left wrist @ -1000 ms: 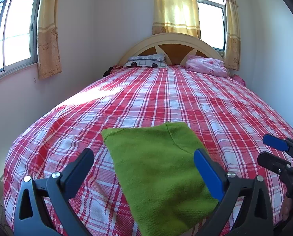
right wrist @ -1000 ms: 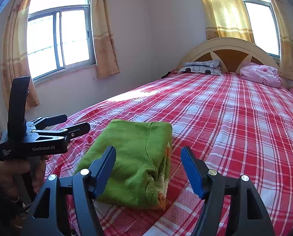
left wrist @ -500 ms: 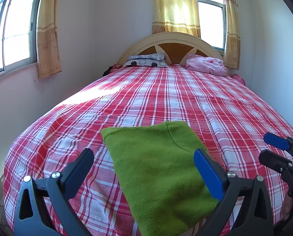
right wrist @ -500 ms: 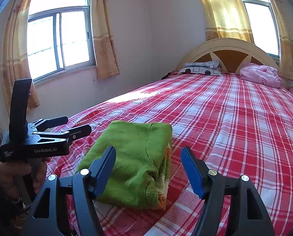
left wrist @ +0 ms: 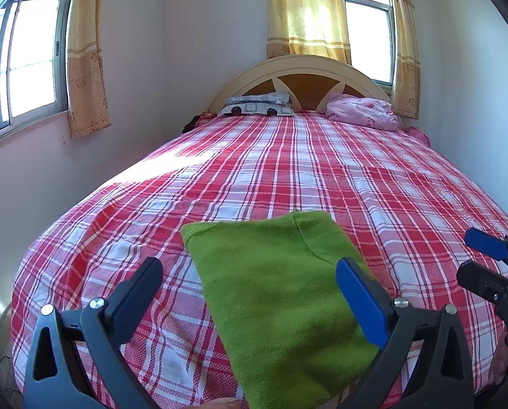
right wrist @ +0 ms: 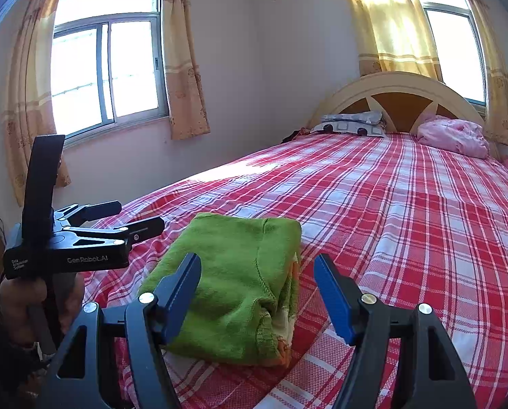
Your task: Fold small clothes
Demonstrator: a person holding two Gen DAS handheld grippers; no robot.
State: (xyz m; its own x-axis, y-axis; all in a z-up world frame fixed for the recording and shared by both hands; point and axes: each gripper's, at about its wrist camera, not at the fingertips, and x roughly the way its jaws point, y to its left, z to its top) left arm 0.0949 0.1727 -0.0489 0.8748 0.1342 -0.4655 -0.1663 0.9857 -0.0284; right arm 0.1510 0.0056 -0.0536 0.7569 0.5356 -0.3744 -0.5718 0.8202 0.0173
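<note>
A folded green knit garment [left wrist: 281,293] lies flat on the red plaid bed [left wrist: 288,170] near its foot edge. In the right wrist view the garment [right wrist: 233,272] shows as a thick folded bundle with a bit of orange and white at its open side. My left gripper [left wrist: 250,276] is open and empty, held just above the garment's near end. My right gripper [right wrist: 257,272] is open and empty, its jaws standing to either side of the bundle's near end. Each gripper shows in the other's view: the right one [left wrist: 482,259] and the left one [right wrist: 117,218].
A patterned pillow [left wrist: 259,105] and a pink bundle [left wrist: 363,110] lie at the curved headboard [left wrist: 305,68]. A wall with a window runs along the bed's left side [right wrist: 107,71]. A white wall stands on the right [left wrist: 475,119].
Hardly anything has moved. Both grippers stay open over the folded green garment, with only a slight drift of the views.
</note>
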